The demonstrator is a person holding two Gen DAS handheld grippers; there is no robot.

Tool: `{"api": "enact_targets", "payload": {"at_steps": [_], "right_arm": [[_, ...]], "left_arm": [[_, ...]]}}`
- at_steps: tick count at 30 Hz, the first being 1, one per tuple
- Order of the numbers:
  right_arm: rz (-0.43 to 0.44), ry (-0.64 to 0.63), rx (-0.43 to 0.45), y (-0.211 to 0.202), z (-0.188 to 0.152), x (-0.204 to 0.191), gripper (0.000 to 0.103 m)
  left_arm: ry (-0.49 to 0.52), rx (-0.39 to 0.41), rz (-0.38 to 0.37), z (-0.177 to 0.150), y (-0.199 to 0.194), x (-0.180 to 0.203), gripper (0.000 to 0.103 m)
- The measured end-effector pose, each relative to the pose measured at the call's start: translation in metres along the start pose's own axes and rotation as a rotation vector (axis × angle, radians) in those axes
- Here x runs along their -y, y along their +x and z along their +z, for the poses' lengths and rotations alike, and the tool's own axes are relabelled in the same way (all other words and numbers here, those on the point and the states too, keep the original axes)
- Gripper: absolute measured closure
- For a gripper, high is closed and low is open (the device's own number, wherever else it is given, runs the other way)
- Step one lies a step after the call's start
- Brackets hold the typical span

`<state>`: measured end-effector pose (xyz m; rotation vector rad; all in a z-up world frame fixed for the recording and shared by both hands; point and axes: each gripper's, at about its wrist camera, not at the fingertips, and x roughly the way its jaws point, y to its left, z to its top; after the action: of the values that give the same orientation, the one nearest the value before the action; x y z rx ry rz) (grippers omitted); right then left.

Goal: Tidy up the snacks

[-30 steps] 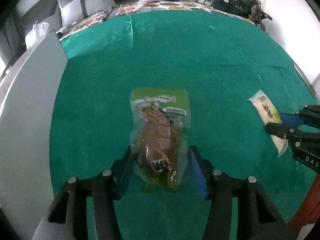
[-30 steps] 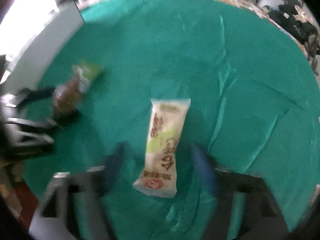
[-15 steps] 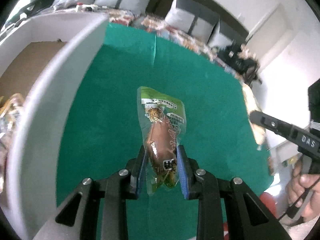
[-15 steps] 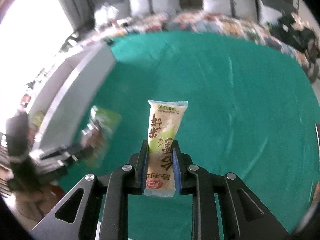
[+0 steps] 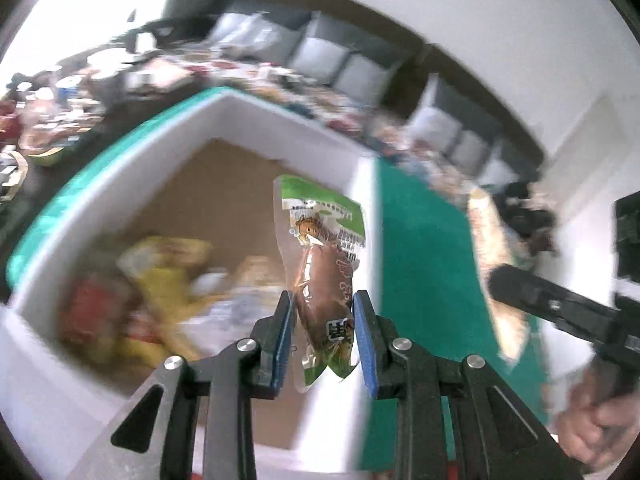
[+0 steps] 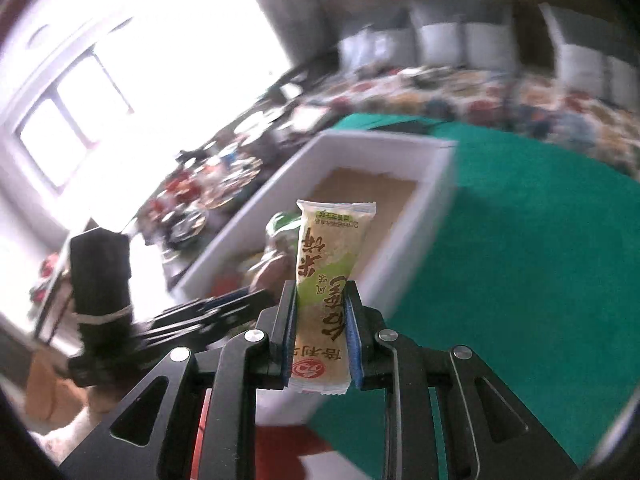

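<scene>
My left gripper [image 5: 323, 312] is shut on a clear and green pouch with a brown snack [image 5: 322, 272] and holds it in the air over the right wall of a white box [image 5: 280, 124]. Several snack packs [image 5: 160, 280] lie blurred inside the box. My right gripper [image 6: 321, 312] is shut on a beige and green rice cracker packet [image 6: 326, 280], held upright above the box's near end [image 6: 384, 152]. The left gripper [image 6: 208, 312] shows in the right wrist view to the left. The right gripper's finger [image 5: 560, 308] and its packet [image 5: 492, 248] show at the right of the left wrist view.
The box stands on a green tablecloth [image 6: 520, 248] at its left side. Beyond the table are grey cushions [image 6: 448, 44], a patterned cover [image 6: 460, 92], a cluttered side table [image 6: 208, 184] and a bright window [image 6: 80, 120]. A hand [image 5: 588, 432] holds the right gripper.
Both grippers closed on their snacks, lifted them off the green cloth and swung left. They now hold them over the white box.
</scene>
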<state>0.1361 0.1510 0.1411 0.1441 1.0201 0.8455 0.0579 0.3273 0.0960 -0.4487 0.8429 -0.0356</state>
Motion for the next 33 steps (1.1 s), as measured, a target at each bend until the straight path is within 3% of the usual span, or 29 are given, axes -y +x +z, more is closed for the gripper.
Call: {"api": "enact_targets", "payload": {"at_steps": [3,4,5,7,11,13,15,18,21,24,30,33], "right_arm": [[0.003,-0.031,-0.064,0.046,0.001,-0.022,0.069],[0.007,-0.035,-0.100,0.063,-0.001,-0.025,0.059],[0.005,-0.035,-0.132,0.078,-0.006,-0.027,0.039],[-0.032,-0.045,-0.160,0.091,-0.015,-0.030,0.039],[-0.097,-0.110,-0.137,0.082,-0.023,-0.027,0.038],[-0.137,-0.145,-0.106,0.072,-0.018,-0.028,0.029],[-0.147,-0.157,-0.085,0.063,-0.013,-0.027,0.020],[-0.197,-0.178,0.002,0.048,-0.008,-0.027,0.018],[-0.236,-0.232,0.137,0.032,-0.007,-0.033,0.014],[-0.253,-0.270,0.103,0.033,-0.011,-0.036,0.014],[-0.349,-0.330,0.046,0.041,-0.021,-0.046,0.014],[-0.321,-0.319,0.044,0.043,-0.023,-0.047,0.014]], "left_arm": [[0.022,-0.011,0.135,-0.009,0.005,-0.028,0.071],[0.033,-0.017,0.173,-0.013,0.007,-0.033,0.060],[0.042,-0.018,0.205,-0.018,0.008,-0.036,0.052],[0.063,0.007,0.251,-0.028,0.007,-0.037,0.021],[0.145,0.108,0.341,-0.036,-0.008,-0.024,0.011],[0.187,0.159,0.381,-0.034,-0.016,-0.015,0.005],[0.210,0.222,0.447,-0.034,-0.027,-0.005,0.002],[0.183,0.278,0.530,-0.028,-0.037,0.000,0.000],[0.145,0.256,0.489,-0.026,-0.044,0.001,0.000],[0.100,0.245,0.476,-0.024,-0.050,-0.003,0.000],[0.051,0.186,0.550,-0.022,-0.048,-0.015,0.000],[0.037,0.160,0.567,-0.024,-0.045,-0.023,0.000]]}}
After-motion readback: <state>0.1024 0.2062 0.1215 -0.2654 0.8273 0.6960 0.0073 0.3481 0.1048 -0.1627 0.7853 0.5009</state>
